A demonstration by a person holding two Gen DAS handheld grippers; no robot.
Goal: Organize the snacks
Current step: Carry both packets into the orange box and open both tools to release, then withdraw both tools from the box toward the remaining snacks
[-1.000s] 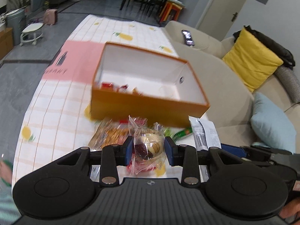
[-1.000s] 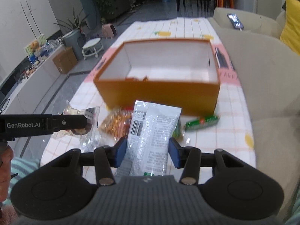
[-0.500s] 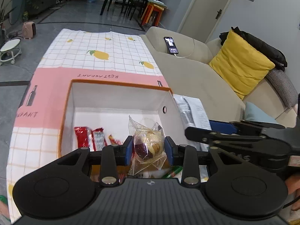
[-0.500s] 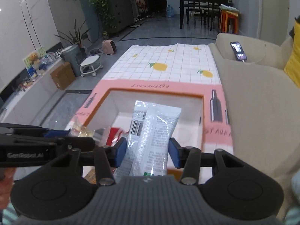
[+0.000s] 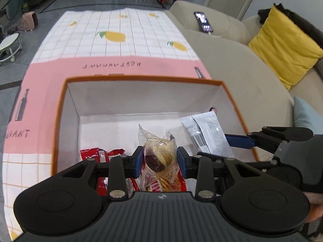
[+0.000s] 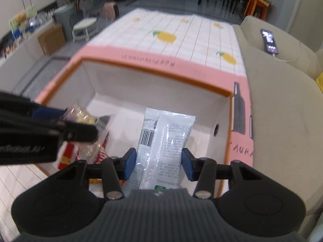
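Observation:
An orange box (image 5: 141, 79) with a white inside stands on the tablecloth; it also shows in the right wrist view (image 6: 157, 70). My left gripper (image 5: 160, 159) is shut on a clear bag of cookies (image 5: 159, 153), held over the box's near side. My right gripper (image 6: 159, 162) is shut on a white snack packet (image 6: 163, 139), held over the box's right part; the packet also shows in the left wrist view (image 5: 208, 135). Red snack packs (image 5: 101, 155) lie in the box below the left gripper.
A pink and white lemon-print tablecloth (image 5: 125, 40) covers the table. A beige sofa (image 5: 238, 60) runs along the right, with a phone (image 5: 203, 22) and a yellow cushion (image 5: 282, 44) on it. A small white stool (image 6: 84, 26) stands on the floor at left.
Both grippers have moved forward from before the box to over its inside, each still holding its snack. The loose snacks on the cloth in front of the box have dropped out of view.

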